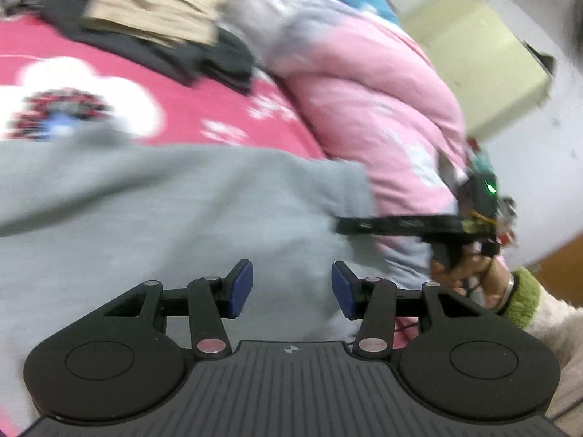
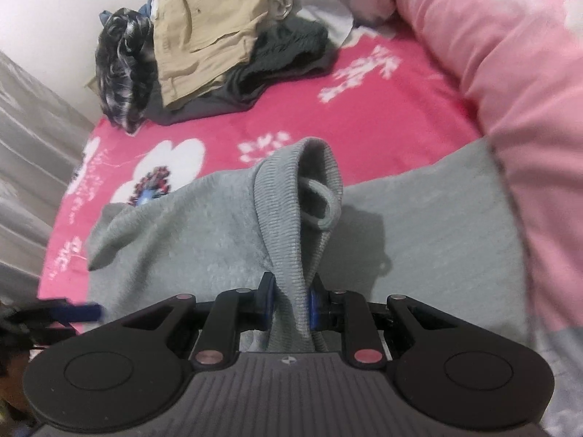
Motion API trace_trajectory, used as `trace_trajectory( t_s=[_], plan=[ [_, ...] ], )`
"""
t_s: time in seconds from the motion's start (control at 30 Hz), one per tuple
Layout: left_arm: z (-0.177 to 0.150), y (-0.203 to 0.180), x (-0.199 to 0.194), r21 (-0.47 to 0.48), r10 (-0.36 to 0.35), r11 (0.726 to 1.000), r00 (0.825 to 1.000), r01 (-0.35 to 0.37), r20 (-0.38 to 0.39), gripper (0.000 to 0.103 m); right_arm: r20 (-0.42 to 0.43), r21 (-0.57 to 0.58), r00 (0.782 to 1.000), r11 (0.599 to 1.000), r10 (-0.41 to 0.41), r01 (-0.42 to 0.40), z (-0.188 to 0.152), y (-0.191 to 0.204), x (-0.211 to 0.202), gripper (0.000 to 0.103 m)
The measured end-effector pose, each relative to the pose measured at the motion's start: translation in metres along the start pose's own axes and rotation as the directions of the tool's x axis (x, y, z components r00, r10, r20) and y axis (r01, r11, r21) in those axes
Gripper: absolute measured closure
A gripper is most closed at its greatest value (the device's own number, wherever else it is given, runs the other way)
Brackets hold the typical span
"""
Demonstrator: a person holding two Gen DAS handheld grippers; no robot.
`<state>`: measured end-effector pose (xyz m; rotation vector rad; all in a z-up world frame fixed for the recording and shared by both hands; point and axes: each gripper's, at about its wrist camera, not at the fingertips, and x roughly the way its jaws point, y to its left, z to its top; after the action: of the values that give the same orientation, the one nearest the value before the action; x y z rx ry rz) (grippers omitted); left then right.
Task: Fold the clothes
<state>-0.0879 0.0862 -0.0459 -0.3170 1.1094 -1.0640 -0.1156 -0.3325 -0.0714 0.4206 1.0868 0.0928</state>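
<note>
Across the pink floral bed sheet (image 2: 364, 109) a grey sweatshirt (image 2: 204, 233) is lying spread out, its right edge disappearing under a pink quilt (image 2: 510, 73) and its near part being cut off by the frame. Its ribbed cuff (image 2: 291, 225) is standing pinched between the blue pads of the right hand-held gripper (image 2: 291, 300). Just above the cloth, the left hand-held gripper (image 1: 291, 289) is hovering wide apart and holding nothing, while a blurred pile of clothes (image 2: 204, 36) is sitting well behind.
</note>
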Motion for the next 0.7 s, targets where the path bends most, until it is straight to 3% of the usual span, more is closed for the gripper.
trace_trajectory(
  t_s=[0.17, 0.33, 0.7],
  plan=[
    [-0.006, 0.031, -0.045, -0.064, 0.116, 0.992, 0.992, -0.113, 0.05, 0.055, 0.011, -0.025, 0.996, 0.996, -0.087, 0.087, 0.006, -0.015, -0.013, 0.082],
    [-0.015, 0.051, -0.051, -0.1, 0.212, 0.973, 0.976, -0.207, 0.048, 0.055, -0.003, -0.026, 0.99, 0.989, -0.144, 0.143, 0.007, -0.03, -0.019, 0.082],
    [-0.033, 0.062, -0.047, -0.094, 0.277, 0.957, 0.961, -0.276, 0.0, 0.055, -0.064, -0.019, 0.976, 0.978, -0.21, 0.209, 0.004, -0.059, -0.026, 0.082]
  ],
)
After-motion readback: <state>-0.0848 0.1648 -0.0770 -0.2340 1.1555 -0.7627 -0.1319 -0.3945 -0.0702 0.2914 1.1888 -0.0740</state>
